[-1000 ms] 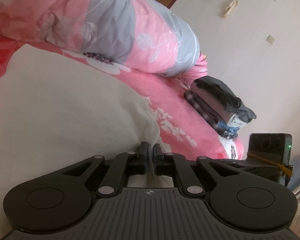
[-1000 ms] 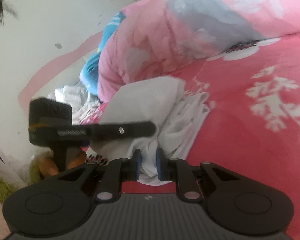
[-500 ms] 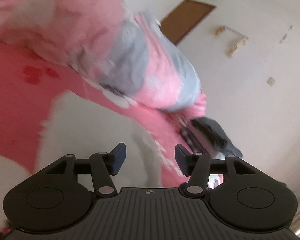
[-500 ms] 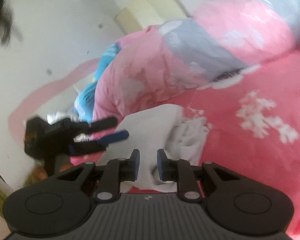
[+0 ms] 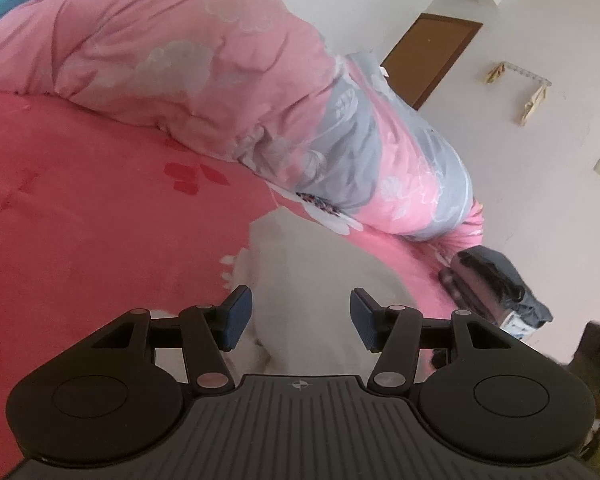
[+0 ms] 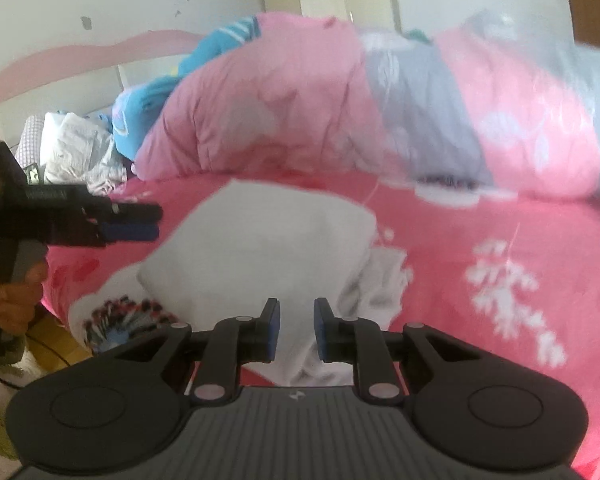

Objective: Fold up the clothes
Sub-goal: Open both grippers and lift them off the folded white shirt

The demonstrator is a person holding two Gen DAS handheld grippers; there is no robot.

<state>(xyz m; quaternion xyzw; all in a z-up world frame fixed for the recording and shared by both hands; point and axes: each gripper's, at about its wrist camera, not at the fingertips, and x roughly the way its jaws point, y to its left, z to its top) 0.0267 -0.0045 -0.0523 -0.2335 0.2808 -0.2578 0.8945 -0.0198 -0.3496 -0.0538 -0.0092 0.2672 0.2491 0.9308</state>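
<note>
Now the white garment (image 6: pixel 268 240) lies part-folded on the pink bed (image 6: pixel 480 240), with both grippers above it, empty: left gripper (image 5: pixel 300 316) wide, right gripper (image 6: pixel 296 330) narrowly parted. Likely risk: the bunched right edge gets trapped under the next fold, leaving it lumpy.

Bed (image 5: pixel 100 216) covered by a red-pink floral sheet. A pink and grey floral quilt (image 5: pixel 228 92) lies bunched along its far side. A blue patterned cloth (image 6: pixel 148 104) sits behind the quilt, with crumpled white fabric (image 6: pixel 76 148) beside it. A brown door (image 5: pixel 432 56) stands in the white wall (image 5: pixel 540 208).
</note>
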